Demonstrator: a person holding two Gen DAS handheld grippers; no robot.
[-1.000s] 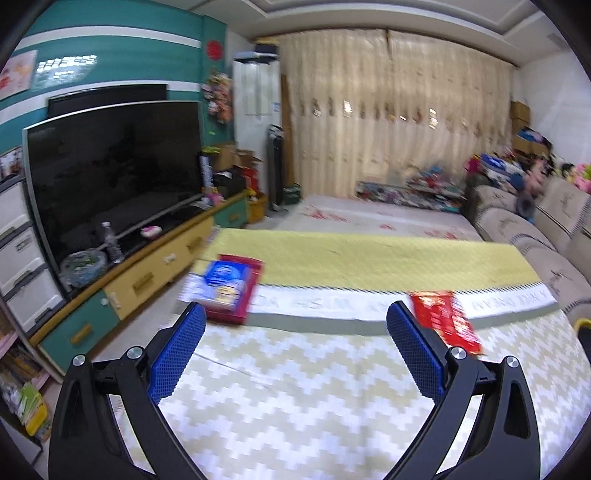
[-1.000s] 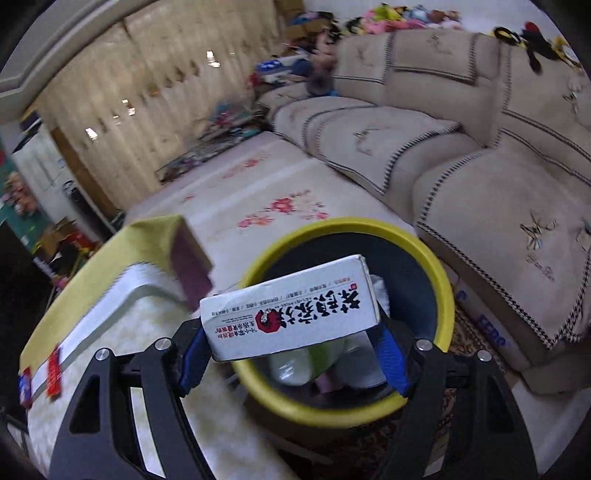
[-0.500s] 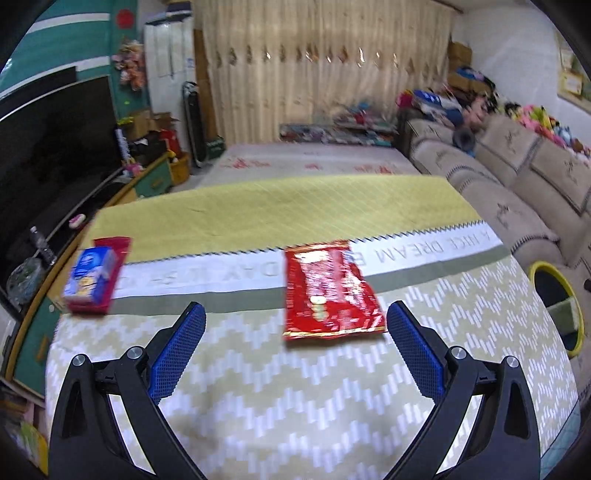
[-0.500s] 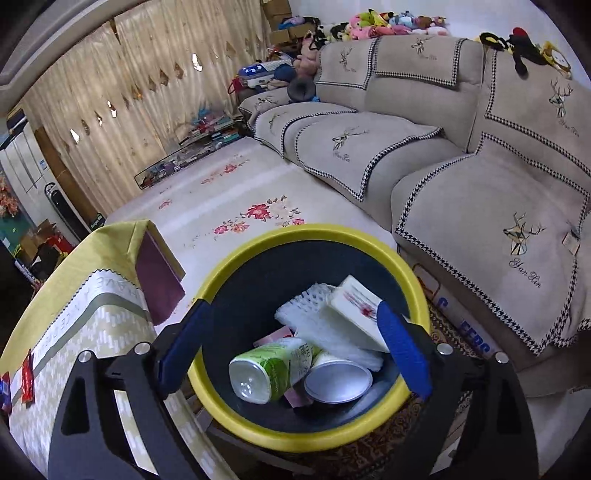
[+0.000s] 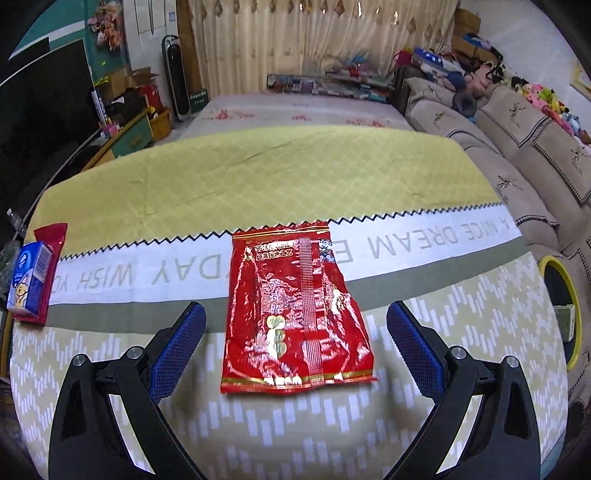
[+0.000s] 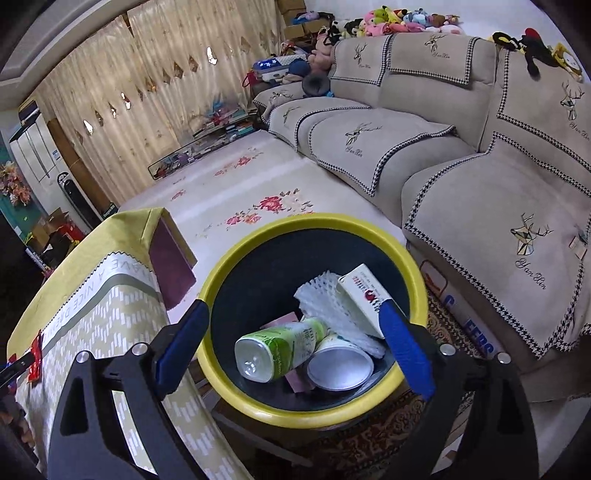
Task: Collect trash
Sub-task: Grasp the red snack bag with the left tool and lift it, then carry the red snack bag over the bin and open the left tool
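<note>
trash here is a red snack wrapper [image 5: 295, 314] lying flat on the desk [image 5: 258, 435], between the spread jaws of the left gripper [image 5: 295, 343], whose blue pads stand clear of it on either side; its print is too crinkled and glossy to read. the right gripper [image 6: 291, 343] hovers over a yellow-rimmed bin [image 6: 314, 413] with its jaws wide apart and nothing between them. inside the bin lie a white carton [image 6: 364, 295], partly hidden behind the right pad, white foam netting [image 6: 325, 299], a green-labelled bottle [image 6: 280, 349] and a round lid [image 6: 340, 367]; something pink beneath them is hard to make out. at the desk's left edge a blue box [image 5: 27, 280] sits on another red packet [image 5: 53, 236], mostly covered by it. a beige sofa [image 6: 461, 155] stands just beside the bin, with soft toys [image 6: 391, 20] along its back.
</note>
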